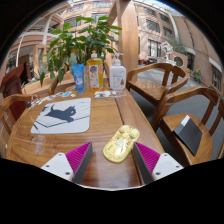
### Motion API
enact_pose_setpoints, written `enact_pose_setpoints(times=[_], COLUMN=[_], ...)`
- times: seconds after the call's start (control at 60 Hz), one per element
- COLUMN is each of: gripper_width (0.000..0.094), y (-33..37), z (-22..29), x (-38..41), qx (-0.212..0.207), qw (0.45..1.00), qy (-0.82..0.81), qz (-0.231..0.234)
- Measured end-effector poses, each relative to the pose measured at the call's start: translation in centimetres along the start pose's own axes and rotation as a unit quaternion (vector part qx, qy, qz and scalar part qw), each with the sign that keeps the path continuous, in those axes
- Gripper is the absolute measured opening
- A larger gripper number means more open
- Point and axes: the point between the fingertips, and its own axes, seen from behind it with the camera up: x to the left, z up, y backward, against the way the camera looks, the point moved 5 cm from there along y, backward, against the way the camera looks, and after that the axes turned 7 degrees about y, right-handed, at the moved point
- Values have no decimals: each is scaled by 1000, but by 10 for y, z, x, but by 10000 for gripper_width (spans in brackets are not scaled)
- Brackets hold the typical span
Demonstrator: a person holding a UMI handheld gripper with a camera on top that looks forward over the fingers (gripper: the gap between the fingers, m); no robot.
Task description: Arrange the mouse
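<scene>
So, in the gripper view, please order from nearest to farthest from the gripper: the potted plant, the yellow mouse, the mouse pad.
From the gripper, whose fingers are open:
1. yellow mouse, just ahead, between the fingertips.
2. mouse pad, beyond, to the left.
3. potted plant, at the table's far end.

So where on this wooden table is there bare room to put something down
Bare wooden table lies between the grey mouse mat and the yellow mouse, and left of the open gripper. The far edge is crowded: blue cup, yellow bottle, white bottle, potted plant.
</scene>
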Motion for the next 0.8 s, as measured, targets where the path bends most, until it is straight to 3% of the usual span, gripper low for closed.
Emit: enact_pose_setpoints(times=[0.317, 0.5, 0.567, 0.8], gripper_width=[795, 625, 496, 370], y=[-40, -52, -55, -54], z=[28, 35, 37, 38], x=[2, 7, 9, 10], qx=[-1, 11, 5, -3], qw=[1000, 1000, 999, 998], qy=[28, 25, 33, 56], qz=[-11, 9, 16, 13])
